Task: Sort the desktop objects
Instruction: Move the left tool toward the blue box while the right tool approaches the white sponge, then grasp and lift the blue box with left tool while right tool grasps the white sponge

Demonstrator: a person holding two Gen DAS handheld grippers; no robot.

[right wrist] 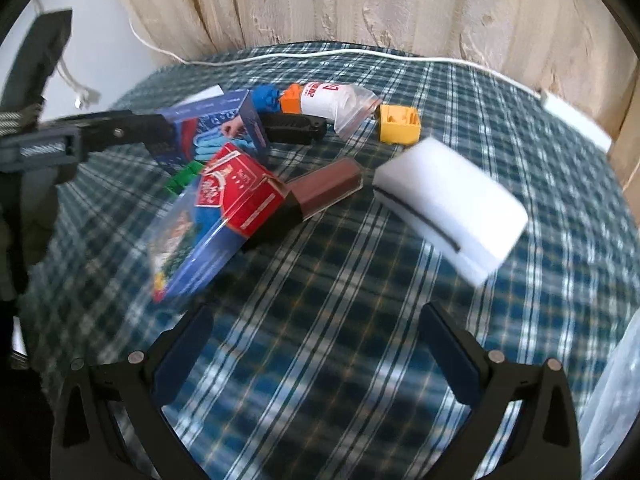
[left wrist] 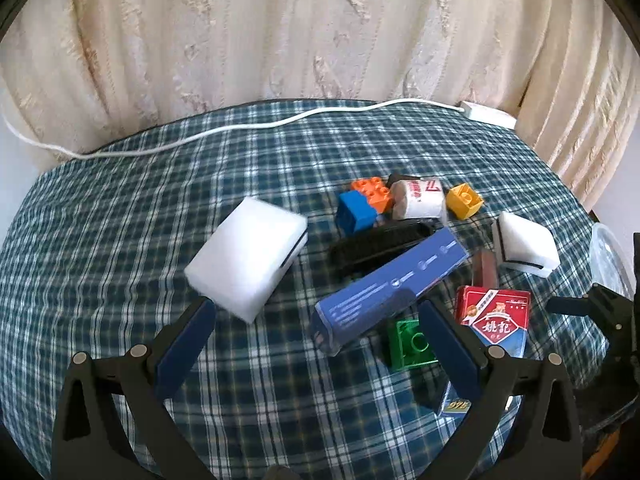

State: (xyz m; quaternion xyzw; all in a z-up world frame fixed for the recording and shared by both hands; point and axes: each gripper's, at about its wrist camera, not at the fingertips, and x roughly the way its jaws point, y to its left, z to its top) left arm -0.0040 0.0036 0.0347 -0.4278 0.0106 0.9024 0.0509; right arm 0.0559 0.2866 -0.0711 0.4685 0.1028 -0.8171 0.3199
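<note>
In the left wrist view my left gripper (left wrist: 316,310) is open just above the cloth. The near end of a long blue box (left wrist: 392,284) and a green brick (left wrist: 410,344) lie between its fingers, ungripped. A large white sponge (left wrist: 248,252) lies by the left fingertip, and a red card box (left wrist: 496,316) sits outside the right finger. In the right wrist view my right gripper (right wrist: 318,314) is open over bare cloth. A second white sponge (right wrist: 452,204) lies ahead to its right, and the red card box (right wrist: 240,192) and a brown case (right wrist: 324,188) ahead to its left.
Further back are a black stapler-like item (left wrist: 380,244), blue brick (left wrist: 356,212), orange brick (left wrist: 372,190), tissue pack (left wrist: 418,198) and yellow brick (left wrist: 464,200). A white cable (left wrist: 240,128) and power strip (left wrist: 488,114) run along the curtain. A clear container (left wrist: 608,256) stands at the right edge.
</note>
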